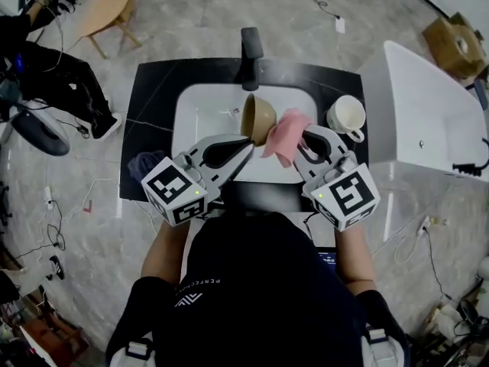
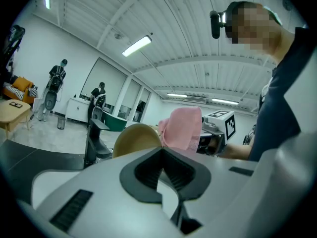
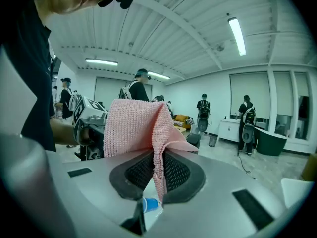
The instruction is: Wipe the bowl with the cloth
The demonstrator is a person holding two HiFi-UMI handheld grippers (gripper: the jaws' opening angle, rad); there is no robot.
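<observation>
Over the white sink [image 1: 200,113], a tan bowl [image 1: 258,119] is tipped on its side, and my left gripper [image 1: 248,141] is shut on its rim. The left gripper view shows the bowl [image 2: 136,139] just beyond my left gripper [image 2: 161,155]. My right gripper [image 1: 302,139] is shut on a pink cloth [image 1: 284,134], which touches the bowl's right side. In the right gripper view the cloth [image 3: 136,125] stands bunched up out of my right gripper [image 3: 157,175]. The cloth [image 2: 182,128] also shows in the left gripper view, right of the bowl.
A black faucet [image 1: 250,52] stands at the back of the sink, set in a black counter [image 1: 153,105]. A white cup [image 1: 346,115] sits on the counter to the right, and a dark blue cloth [image 1: 145,163] lies at the left. A white tub [image 1: 428,121] stands further right. People stand in the background.
</observation>
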